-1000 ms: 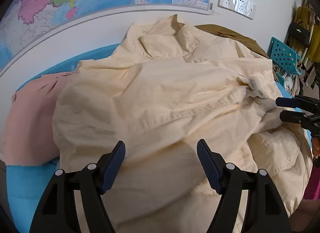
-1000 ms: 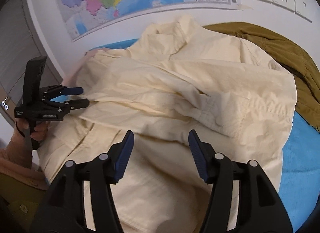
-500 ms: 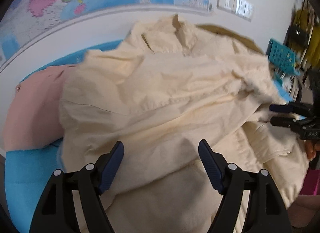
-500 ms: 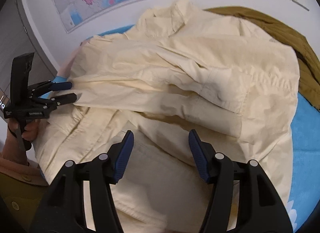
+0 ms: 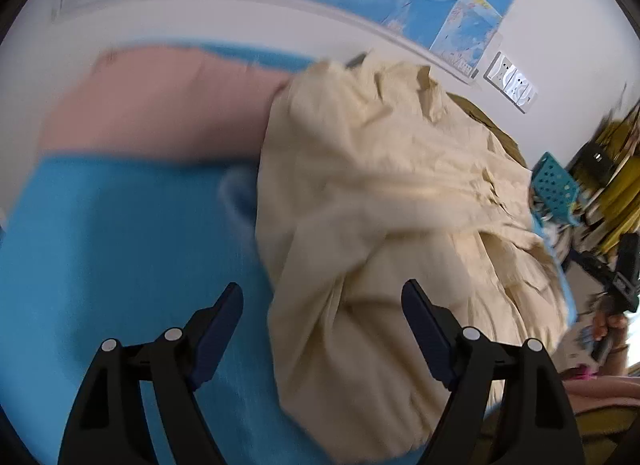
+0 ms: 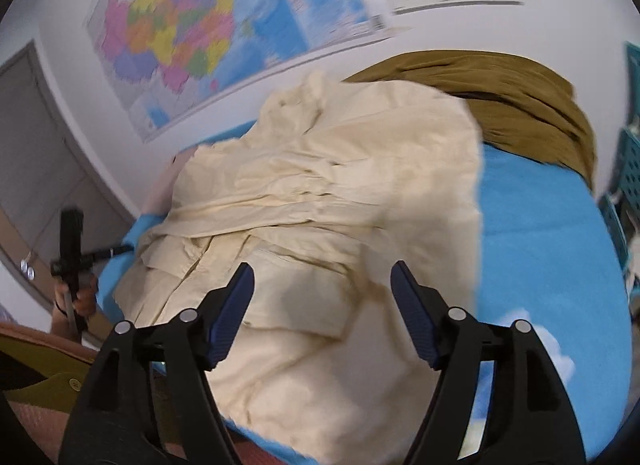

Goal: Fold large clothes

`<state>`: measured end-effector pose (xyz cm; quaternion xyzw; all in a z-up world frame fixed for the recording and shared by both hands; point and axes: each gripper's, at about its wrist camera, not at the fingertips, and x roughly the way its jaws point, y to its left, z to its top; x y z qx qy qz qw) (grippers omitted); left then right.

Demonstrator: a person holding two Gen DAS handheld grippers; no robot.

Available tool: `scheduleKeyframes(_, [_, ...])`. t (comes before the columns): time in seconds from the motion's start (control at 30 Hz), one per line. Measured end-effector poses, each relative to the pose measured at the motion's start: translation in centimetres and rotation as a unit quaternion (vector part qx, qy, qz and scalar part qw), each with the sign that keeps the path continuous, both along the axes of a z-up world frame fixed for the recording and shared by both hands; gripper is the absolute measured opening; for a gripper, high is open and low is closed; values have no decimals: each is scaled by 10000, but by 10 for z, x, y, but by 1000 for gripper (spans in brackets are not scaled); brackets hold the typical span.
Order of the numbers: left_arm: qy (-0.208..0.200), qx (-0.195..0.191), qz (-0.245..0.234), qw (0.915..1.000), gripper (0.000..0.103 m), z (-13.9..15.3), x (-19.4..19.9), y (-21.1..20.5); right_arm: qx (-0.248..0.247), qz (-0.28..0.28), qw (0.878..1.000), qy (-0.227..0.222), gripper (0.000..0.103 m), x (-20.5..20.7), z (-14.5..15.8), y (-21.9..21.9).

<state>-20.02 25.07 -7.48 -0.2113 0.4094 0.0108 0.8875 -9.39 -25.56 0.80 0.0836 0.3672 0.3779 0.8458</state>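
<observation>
A large cream shirt (image 5: pixel 400 193) lies crumpled on the blue bed sheet (image 5: pixel 112 233), collar toward the wall. My left gripper (image 5: pixel 322 305) hovers over the shirt's left edge. Its jaws are opening, with cloth lying below and between them but no pad pressing on it. In the right wrist view the same shirt (image 6: pixel 320 193) spreads ahead. My right gripper (image 6: pixel 322 277) hangs above its near part, jaws opening and nothing pinched. Each gripper shows small in the other's view: the right one (image 5: pixel 616 281) at the far right, the left one (image 6: pixel 100 253) at the far left.
A pink garment (image 5: pixel 160 105) lies at the back left beside the shirt, and an olive garment (image 6: pixel 500 93) at the back right. Bare blue sheet (image 6: pixel 540 225) runs along the shirt's right side. Teal crates (image 5: pixel 554 181) stand past the bed, a wall map (image 6: pixel 180 33) behind.
The left view has swung left, so bare sheet and the pink garment now fill its left half. The right view has swung right. The right jaws stand wider. The shirt looks more bunched.
</observation>
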Motion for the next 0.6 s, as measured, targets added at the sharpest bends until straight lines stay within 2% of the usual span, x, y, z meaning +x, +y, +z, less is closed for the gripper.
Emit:
scheduleKeyframes(0.03, [117,-154,22,9998,79,-9,-3,3,84,-59,9999,87,83,-1,-3,-11])
scheduleKeyframes(0.1, [266,-165,63,9995,79,-20,-5,2,51,-205,9996,164,84,-2,-10,-22])
scheduleKeyframes(0.17, [152,-74,-35,9999,83,-22,-8,-1,37,-289,9990,351,87,-1,-23,-34])
scheduleKeyframes(0.27, [111,-184,-195,9996,88,-23,-10,-5,55,-429,9963,743,88,0,-45,-47])
scheduleKeyframes(0.37, [128,-291,-515,9982,90,-24,-11,-16,496,-370,9926,1043,88,-3,-61,-58])
scheduleKeyframes(0.53, [180,-207,-995,9947,93,-24,-14,-39,550,-139,9920,1132,91,-9,-73,-51])
scheduleKeyframes(0.6, [124,-396,-1186,9921,93,-25,-14,-43,542,108,9930,1047,92,-12,-74,-40])
